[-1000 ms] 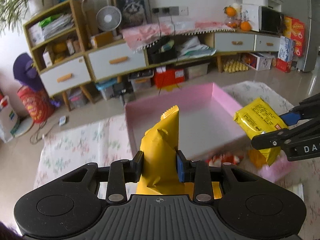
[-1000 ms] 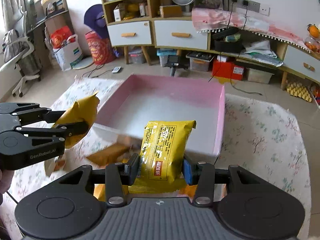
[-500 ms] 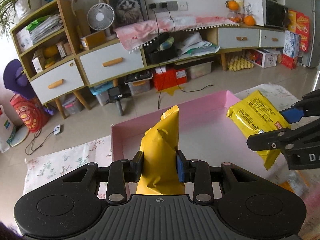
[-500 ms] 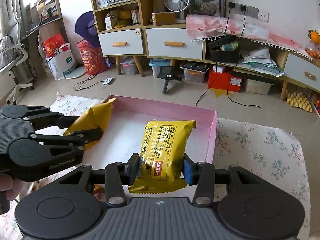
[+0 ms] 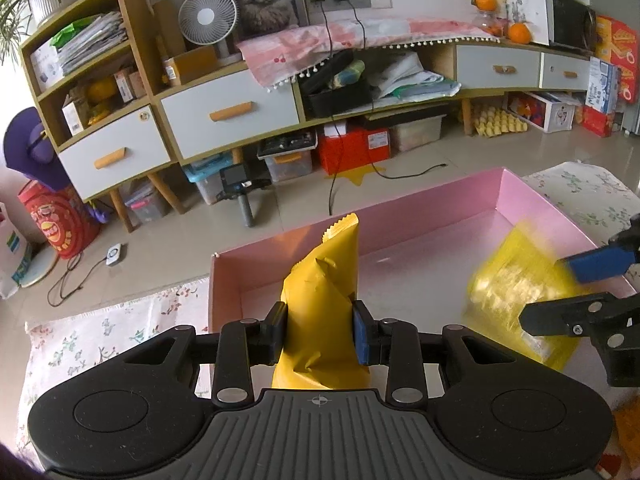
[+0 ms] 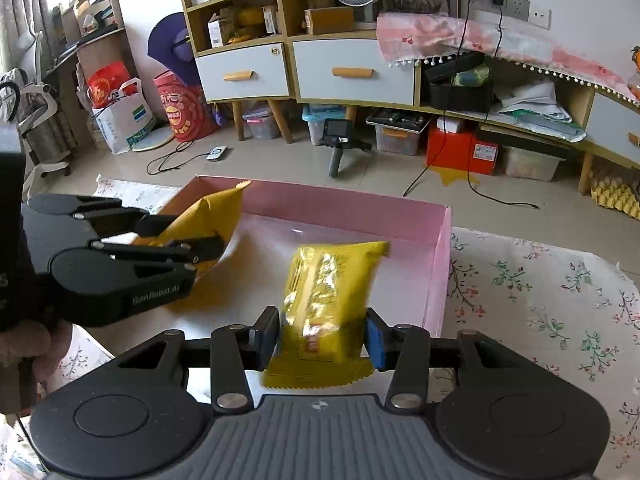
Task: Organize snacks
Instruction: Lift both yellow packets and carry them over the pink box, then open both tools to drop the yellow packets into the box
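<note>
My left gripper is shut on an orange-yellow snack bag, held upright over the left part of a pink tray. My right gripper has its fingers spread wider than the yellow printed snack packet between them; the packet is motion-blurred and tilted over the tray's floor. In the left wrist view the blurred packet sits by the right gripper's fingers. In the right wrist view the left gripper holds its bag at the tray's left wall.
The tray sits on a floral cloth on a low table. Beyond are a tiled floor, a small camera on a stand, cables, storage boxes and a long cabinet with drawers.
Both grippers moved forward over the pink tray. The right gripper's fingers have spread and the yellow packet is slipping down, blurred. The left gripper still grips its bag.
</note>
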Tool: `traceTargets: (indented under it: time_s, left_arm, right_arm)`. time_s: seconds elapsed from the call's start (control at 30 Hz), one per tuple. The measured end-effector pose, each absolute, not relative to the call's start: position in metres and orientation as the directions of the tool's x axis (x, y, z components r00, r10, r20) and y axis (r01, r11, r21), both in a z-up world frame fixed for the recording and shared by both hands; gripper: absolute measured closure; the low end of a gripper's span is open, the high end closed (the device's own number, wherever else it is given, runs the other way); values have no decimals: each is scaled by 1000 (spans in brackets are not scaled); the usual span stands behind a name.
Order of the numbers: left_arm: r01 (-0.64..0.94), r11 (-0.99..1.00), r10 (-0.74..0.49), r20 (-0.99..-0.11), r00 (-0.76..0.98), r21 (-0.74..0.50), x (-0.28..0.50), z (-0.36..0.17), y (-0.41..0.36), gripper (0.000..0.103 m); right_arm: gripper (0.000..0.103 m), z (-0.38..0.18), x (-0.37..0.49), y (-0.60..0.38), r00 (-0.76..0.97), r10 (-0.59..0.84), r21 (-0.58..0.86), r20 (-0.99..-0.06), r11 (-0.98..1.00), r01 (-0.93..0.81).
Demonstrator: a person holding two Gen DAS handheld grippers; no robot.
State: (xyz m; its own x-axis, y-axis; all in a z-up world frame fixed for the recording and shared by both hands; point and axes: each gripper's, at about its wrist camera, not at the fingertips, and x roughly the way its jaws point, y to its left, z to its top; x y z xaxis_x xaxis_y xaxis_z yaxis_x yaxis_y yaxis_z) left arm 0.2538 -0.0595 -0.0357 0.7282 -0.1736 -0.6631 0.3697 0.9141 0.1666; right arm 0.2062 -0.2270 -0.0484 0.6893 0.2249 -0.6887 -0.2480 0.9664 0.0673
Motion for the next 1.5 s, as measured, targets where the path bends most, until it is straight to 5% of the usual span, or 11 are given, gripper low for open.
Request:
traceTargets:
  time_s: [0.23, 0.57, 0.77, 1.0, 1.5]
  left_arm:
    - [382, 916, -200, -683, 703, 125, 258, -35, -56, 65]
    - [392, 913, -215, -682, 699, 115, 234, -10, -46, 21]
    - [375, 924, -233, -672, 703, 72, 207, 8, -33, 8]
    - [380, 921, -233, -665, 710, 82, 166, 21, -23, 5]
    - [384, 915, -206, -675, 709, 124, 84, 27, -12, 4]
  right_arm:
    - [72, -46, 205, -228, 698, 235, 78, -676, 965, -250]
    - [40, -21, 184, -222, 720, 213, 24, -660, 964, -263]
    - [23, -1, 161, -220, 754, 179, -28, -632, 967, -254]
    - [15, 9, 126, -217, 787, 147, -82, -600, 966, -243]
    - [15, 11, 59, -210, 807, 134, -106, -576, 966, -236]
